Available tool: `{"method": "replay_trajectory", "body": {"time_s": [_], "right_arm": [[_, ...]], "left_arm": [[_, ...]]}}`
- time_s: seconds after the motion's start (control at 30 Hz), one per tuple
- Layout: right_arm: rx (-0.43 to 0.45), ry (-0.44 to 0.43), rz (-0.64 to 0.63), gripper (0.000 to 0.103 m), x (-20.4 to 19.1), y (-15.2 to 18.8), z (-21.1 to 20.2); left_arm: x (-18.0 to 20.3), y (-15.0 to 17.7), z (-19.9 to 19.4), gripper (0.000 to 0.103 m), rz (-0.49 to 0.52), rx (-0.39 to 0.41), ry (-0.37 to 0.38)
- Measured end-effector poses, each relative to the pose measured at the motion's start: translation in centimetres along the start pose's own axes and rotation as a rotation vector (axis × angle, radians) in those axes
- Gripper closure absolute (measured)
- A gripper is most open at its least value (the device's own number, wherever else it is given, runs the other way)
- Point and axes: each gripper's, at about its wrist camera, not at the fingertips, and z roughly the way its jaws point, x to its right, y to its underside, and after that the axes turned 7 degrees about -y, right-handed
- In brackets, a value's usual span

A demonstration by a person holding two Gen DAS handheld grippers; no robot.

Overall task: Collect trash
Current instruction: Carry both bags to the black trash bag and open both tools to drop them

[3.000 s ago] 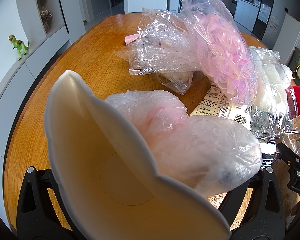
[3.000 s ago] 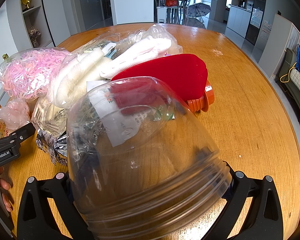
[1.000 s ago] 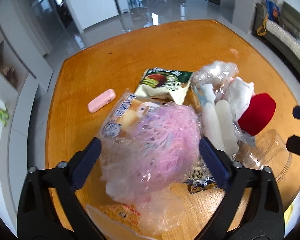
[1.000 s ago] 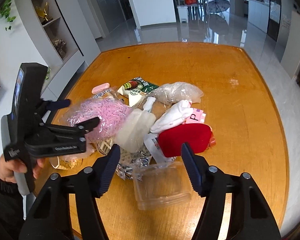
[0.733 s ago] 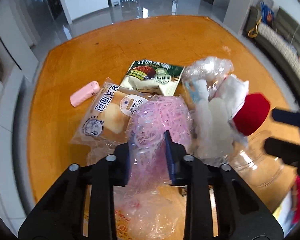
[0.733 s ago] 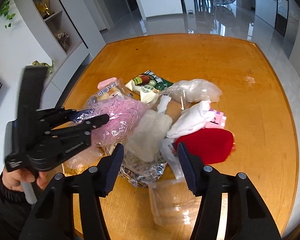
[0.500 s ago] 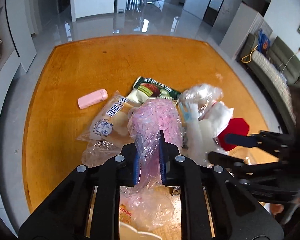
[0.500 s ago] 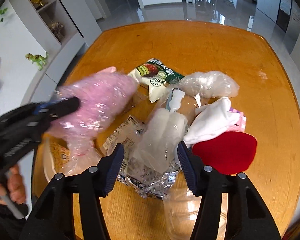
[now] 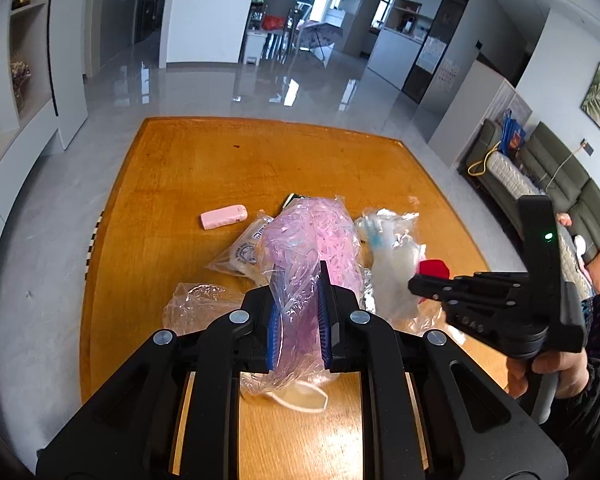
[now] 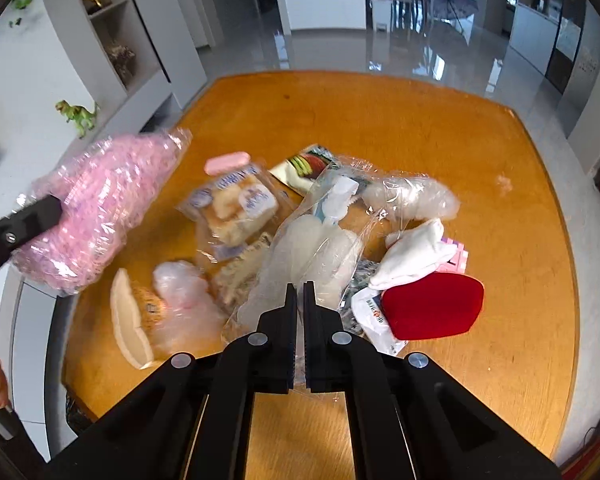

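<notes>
Pink bag (image 9: 308, 248) between left claw (image 9: 299, 312) fingers.

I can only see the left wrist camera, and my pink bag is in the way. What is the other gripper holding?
Observer: The right gripper is shut on a clear bag of white stuff.
Child: What is the red bit behind it?
Observer: A flat red piece, right beside a white cloth.
Child: Any toys around?
Observer: A green dinosaur stands on the ledge left of the table.
</notes>
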Motion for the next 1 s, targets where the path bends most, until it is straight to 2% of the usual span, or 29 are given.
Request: {"method": "replay_trajectory", "body": {"time_s": [0.2,0.5,0.67,0.77,0.93,1.0], "right_arm": [[0.037,-0.064,-0.091,0.099,-5.2,1.5,-3.0],[-0.018,-0.239,-0.275,0.099,-17.4,6.4,-0.1],[-0.085,-0.364,-0.413,0.099,-25.2,10.9,1.8],[-0.134,-0.442,-0.505,0.099,-30.2,14.0,2.9],[-0.225,-0.541,-0.625,0.099,-37.1,19.0,5.2],[-0.269,-0.580,-0.658,0.099,-39.9,21.1,6.7]], "left_arm": [[-2.5,3.4,-4.8,0.088,-0.043,0.054,-0.036],[-9.0,12.1,-11.3,0.088,-0.176,0.089,-0.176],[-13.9,18.9,-15.7,0.088,-0.302,0.114,-0.283],[-17.3,23.7,-17.8,0.088,-0.389,0.118,-0.386],[-21.7,32.1,-19.8,0.088,-0.528,0.059,-0.558],[-23.1,35.1,-20.1,0.088,-0.588,0.037,-0.590]]}}
